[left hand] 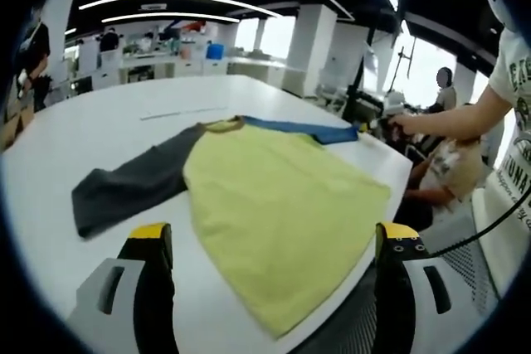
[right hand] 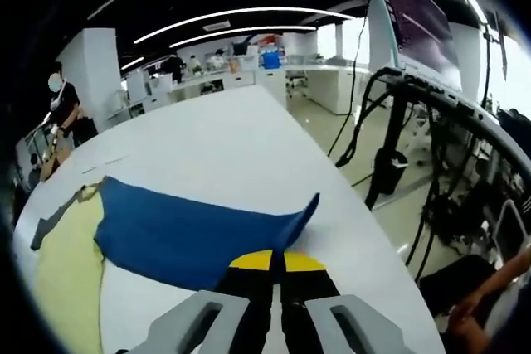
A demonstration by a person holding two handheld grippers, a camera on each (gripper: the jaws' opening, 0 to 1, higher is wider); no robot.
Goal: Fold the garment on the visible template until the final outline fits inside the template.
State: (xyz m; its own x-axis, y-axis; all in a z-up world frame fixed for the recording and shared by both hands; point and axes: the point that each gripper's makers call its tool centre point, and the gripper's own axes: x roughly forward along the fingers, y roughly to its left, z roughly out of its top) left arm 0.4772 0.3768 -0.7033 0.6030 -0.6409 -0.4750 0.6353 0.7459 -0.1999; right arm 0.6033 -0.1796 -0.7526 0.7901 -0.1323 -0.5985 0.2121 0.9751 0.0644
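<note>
- Right now the shirt point(left hand: 278, 213) lies flat on the white table point(left hand: 108, 126), yellow body hanging over the near edge
- left gripper point(left hand: 274, 246) hovers released above it
- right gripper point(right hand: 276, 264) is clenched on the blue sleeve point(right hand: 195, 234)

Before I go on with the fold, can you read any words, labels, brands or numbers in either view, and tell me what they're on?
Person's white shirt, right edge of the left gripper view: dark printed letters, cut off by the frame and blurred; not readable.
Yellow shirt, its blue sleeve, grey sleeve and white table: no text visible.
Background desks: too small to read.
</note>
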